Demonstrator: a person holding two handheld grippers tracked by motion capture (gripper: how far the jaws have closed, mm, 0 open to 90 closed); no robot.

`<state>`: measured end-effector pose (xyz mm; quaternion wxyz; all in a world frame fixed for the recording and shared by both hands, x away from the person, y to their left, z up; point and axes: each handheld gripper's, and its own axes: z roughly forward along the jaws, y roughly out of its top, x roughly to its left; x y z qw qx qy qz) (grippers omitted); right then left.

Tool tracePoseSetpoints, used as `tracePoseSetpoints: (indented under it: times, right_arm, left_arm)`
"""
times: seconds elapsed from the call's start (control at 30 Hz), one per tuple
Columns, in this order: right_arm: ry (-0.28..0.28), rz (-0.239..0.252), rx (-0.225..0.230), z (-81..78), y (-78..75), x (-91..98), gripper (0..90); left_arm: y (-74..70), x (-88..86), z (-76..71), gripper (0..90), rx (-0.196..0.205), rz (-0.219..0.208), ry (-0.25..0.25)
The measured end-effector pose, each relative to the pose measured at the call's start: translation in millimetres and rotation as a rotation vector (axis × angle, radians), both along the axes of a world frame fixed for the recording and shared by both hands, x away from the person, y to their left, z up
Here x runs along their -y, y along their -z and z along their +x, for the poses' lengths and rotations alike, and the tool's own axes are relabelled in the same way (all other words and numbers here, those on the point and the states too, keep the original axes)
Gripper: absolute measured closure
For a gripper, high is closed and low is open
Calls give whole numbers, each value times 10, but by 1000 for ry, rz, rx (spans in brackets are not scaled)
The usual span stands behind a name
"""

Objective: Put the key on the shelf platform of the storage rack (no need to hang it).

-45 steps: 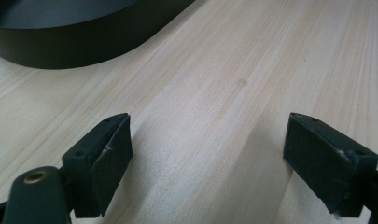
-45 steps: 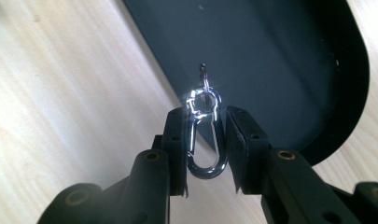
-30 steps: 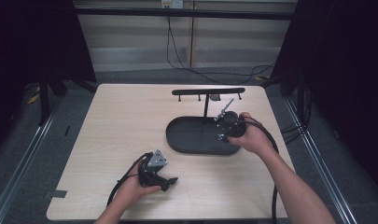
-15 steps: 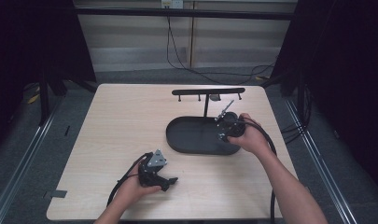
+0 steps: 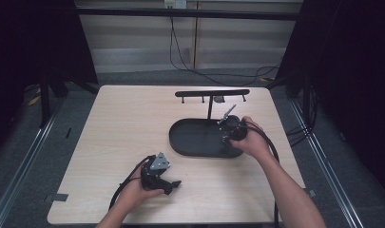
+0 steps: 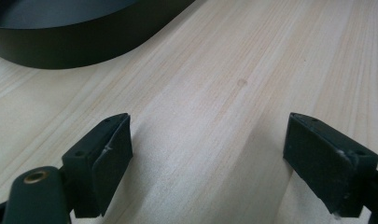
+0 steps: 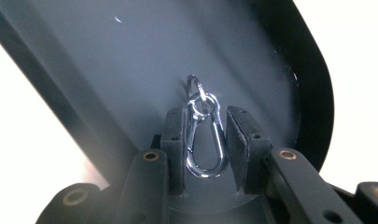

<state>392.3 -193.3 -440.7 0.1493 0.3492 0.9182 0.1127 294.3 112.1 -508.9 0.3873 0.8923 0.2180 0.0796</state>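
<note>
A silver carabiner (image 7: 204,144) with a small key ring (image 7: 196,93) on its top end lies in the black oval tray (image 5: 180,142), seen in the right gripper view. My right gripper (image 7: 204,135) points down into the tray's right end (image 5: 226,137), its two pads tight against the carabiner's sides. My left gripper (image 5: 173,184) rests low over the bare wood near the table's front edge. It is open (image 6: 207,154) with nothing between its fingers (image 6: 107,154). The tray's dark wall (image 6: 60,46) shows beyond it.
A black T-shaped rack (image 5: 211,93) with several small pegs stands on a post just behind the tray. The light wooden table (image 5: 123,123) is bare on its left half. Cables trail from both grippers toward the front edge.
</note>
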Motion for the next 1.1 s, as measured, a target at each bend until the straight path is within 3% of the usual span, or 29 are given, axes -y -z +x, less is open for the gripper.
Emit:
tracePoseSetpoints:
  times: [0.27,0.5,0.8,0.9,1.1]
  right_arm:
    - [18,-10,2,44,68,8,694]
    - [36,-5,30,81,91,27,683]
    - [67,22,46,55,52,60,565]
    - [76,48,38,30,36,73,508]
    - [103,144,22,-37,18,128,377]
  left_arm:
    - [0,0,0,151,0,0,0]
    - [0,0,0,151,0,0,0]
    - [0,0,0,150,0,0,1]
    - [0,0,0,150,0,0,1]
    - [0,0,0,150,0,1,1]
